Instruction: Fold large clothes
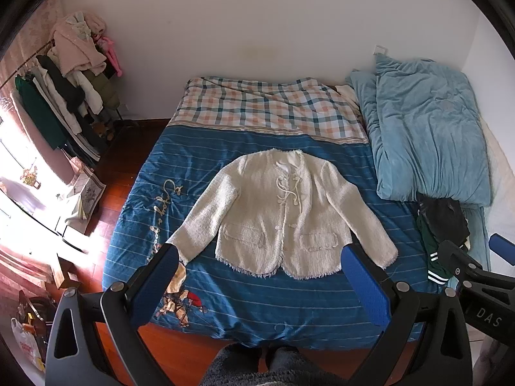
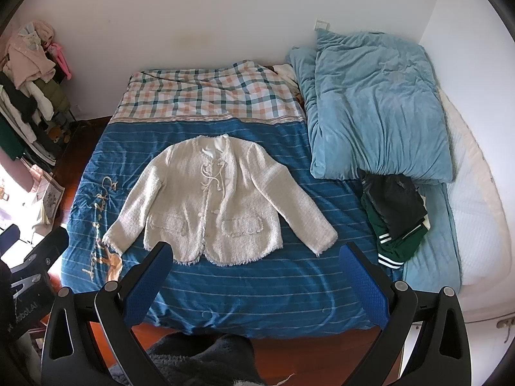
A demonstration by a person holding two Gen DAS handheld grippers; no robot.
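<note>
A cream tweed jacket (image 1: 280, 212) lies flat, front up, sleeves spread, on the blue striped bedspread (image 1: 257, 296); it also shows in the right wrist view (image 2: 215, 199). My left gripper (image 1: 259, 257) is open and empty, held above the bed's near edge in front of the jacket's hem. My right gripper (image 2: 256, 254) is open and empty, at a like height to the right of the left one. The right gripper's body shows at the right edge of the left wrist view (image 1: 476, 276).
A folded pile of dark and green clothes (image 2: 394, 215) lies on the bed right of the jacket. A rolled light-blue duvet (image 2: 376, 106) and a plaid cover (image 2: 209, 96) lie behind. A loaded clothes rack (image 1: 70, 96) stands at the left. Wooden floor (image 1: 119, 167) runs beside the bed.
</note>
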